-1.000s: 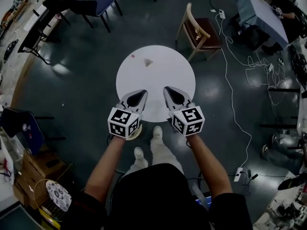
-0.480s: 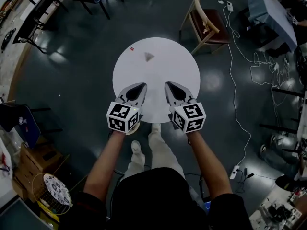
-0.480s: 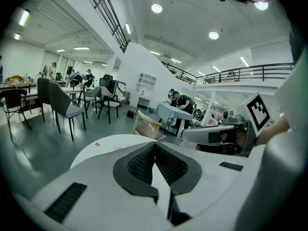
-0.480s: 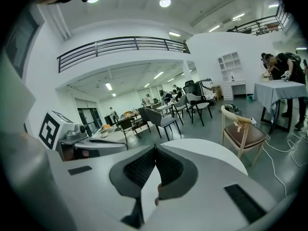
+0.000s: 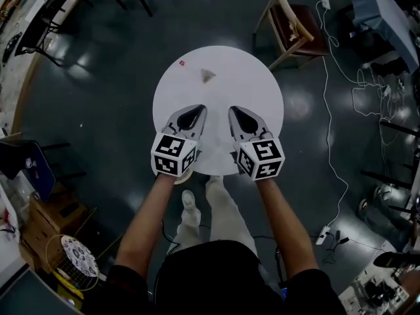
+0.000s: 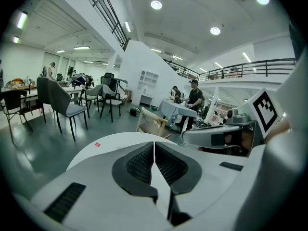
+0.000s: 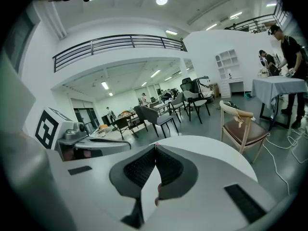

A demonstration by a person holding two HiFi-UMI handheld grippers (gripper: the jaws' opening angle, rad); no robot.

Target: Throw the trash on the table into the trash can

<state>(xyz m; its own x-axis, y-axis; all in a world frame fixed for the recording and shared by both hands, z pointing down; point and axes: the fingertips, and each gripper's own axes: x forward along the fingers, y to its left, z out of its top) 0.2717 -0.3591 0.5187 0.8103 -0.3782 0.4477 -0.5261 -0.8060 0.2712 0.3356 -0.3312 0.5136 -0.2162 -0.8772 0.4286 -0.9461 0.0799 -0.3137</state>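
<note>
A round white table [image 5: 262,104] stands in front of me. On its far side lie a small red scrap [image 5: 182,62] and a grey crumpled piece of trash [image 5: 208,76]. My left gripper [image 5: 196,109] and right gripper [image 5: 233,111] hover side by side over the table's near half, both shut and empty. In the left gripper view the jaws of the left gripper [image 6: 154,143] meet, and the red scrap [image 6: 97,144] shows beyond them on the table [image 6: 115,141]. The right gripper [image 7: 155,147] is likewise closed above the table [image 7: 216,153].
A wooden chair [image 5: 293,23] stands beyond the table at the right. White cables [image 5: 331,77] run over the dark floor at the right. Cardboard boxes [image 5: 49,223] and a wire basket [image 5: 65,268] sit at the lower left. Dark chairs [image 6: 62,102] stand further off.
The person has stepped closer to the table, which now looks larger. Both grippers have moved forward over its near half and stay shut.
</note>
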